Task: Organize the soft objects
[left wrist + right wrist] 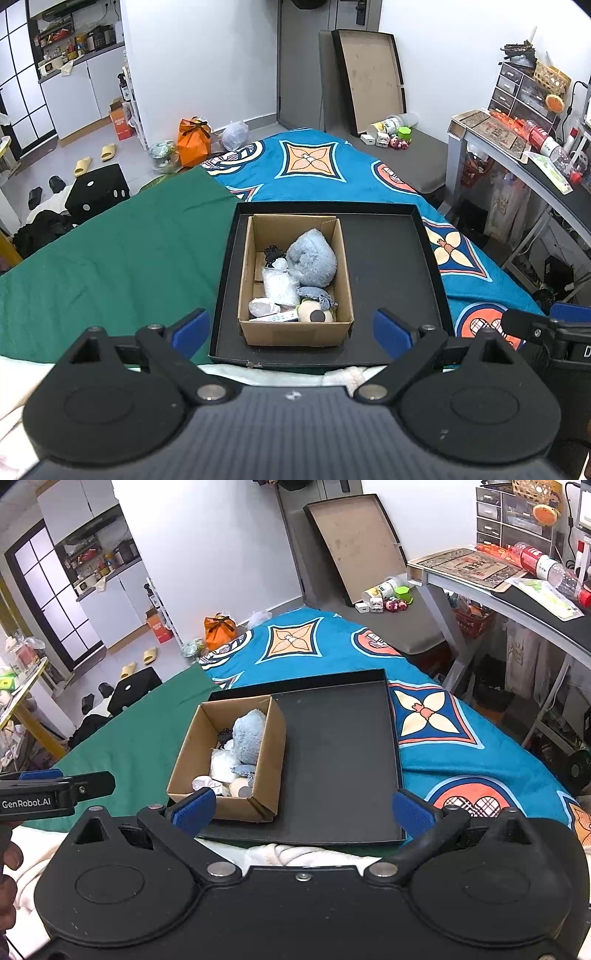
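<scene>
On the bed [314,173], a cardboard box [295,332] of soft objects [312,256] is sitting just ahead of the spread, empty left gripper [291,326]; the right gripper [303,808] is also gaping, box ahead-left.

A small open cardboard box [295,328] stands in the left part of a shallow black tray [391,266], near the middle of the frame. Inside it, a fluffy pale-blue plush [312,258] fills the far right corner, with a white crinkled bag [279,286] beside it, a grey-blue fabric piece [316,293] below (partly hidden) and a cream round item [314,314] at the near wall
</scene>
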`<control>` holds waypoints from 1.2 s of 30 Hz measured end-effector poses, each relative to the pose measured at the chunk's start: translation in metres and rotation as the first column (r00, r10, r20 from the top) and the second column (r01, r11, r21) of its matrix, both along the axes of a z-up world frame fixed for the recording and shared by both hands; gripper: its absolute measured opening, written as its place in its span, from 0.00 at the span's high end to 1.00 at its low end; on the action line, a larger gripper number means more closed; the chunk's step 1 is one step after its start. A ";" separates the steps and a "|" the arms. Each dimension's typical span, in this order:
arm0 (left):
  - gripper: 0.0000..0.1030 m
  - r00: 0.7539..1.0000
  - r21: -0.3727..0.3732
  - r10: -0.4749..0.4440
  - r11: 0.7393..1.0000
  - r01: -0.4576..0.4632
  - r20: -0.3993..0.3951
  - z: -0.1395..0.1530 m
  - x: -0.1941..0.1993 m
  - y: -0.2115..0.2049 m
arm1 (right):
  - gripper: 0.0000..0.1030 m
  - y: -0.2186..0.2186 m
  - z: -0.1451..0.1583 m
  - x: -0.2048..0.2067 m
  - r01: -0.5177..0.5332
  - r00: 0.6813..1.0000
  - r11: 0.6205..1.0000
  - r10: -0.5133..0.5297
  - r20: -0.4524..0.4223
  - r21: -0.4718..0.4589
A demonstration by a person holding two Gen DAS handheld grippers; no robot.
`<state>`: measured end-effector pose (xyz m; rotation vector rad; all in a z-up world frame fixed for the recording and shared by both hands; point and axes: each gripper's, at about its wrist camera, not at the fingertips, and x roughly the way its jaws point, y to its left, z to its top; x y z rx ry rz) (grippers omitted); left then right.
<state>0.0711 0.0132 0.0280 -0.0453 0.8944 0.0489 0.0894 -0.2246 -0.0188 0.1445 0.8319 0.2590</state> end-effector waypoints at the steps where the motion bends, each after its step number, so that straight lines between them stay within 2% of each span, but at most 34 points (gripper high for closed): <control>1: 0.08 1.000 -0.001 0.001 1.000 -0.001 -0.001 0.000 0.000 0.000 | 0.00 0.000 0.000 0.000 0.000 1.000 1.000 0.000 -0.001 0.000; 36: 0.08 1.000 -0.010 -0.002 1.000 0.002 -0.008 -0.006 0.002 0.003 | 0.00 0.003 -0.001 0.004 -0.003 1.000 1.000 0.003 -0.004 -0.006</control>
